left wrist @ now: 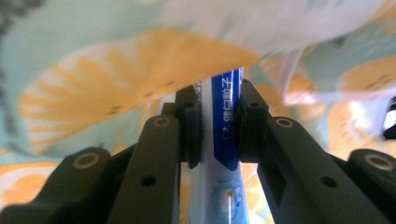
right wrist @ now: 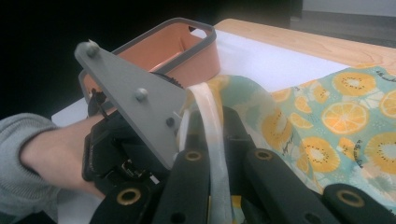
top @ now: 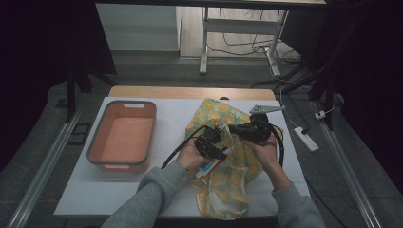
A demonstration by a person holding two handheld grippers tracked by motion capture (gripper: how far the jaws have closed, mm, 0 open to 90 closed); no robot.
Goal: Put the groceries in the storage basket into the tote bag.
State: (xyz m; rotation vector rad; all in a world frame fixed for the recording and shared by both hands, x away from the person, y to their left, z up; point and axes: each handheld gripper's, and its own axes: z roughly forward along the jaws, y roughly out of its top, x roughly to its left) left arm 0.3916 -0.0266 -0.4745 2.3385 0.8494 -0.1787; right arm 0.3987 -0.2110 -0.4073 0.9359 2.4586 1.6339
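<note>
A cloth bag (top: 216, 114) printed with orange slices lies on the white table cover. My left gripper (top: 219, 151) is at the bag's mouth, shut on a blue and white toothpaste tube (top: 211, 166). In the left gripper view the tube (left wrist: 225, 135) stands clamped between the pads, my left gripper (left wrist: 219, 112) pressed close to the bag's fabric (left wrist: 116, 79). My right gripper (top: 234, 130) is shut on the bag's cream strap (right wrist: 212, 135), which runs up between its jaws, my right gripper (right wrist: 215, 122) holding it above the bag (right wrist: 345, 112).
An orange bin (top: 122, 135) with a grey rim sits empty at the table's left; it also shows behind the left hand as the bin (right wrist: 187, 46). A power strip (top: 305, 137) and cables lie on the floor to the right.
</note>
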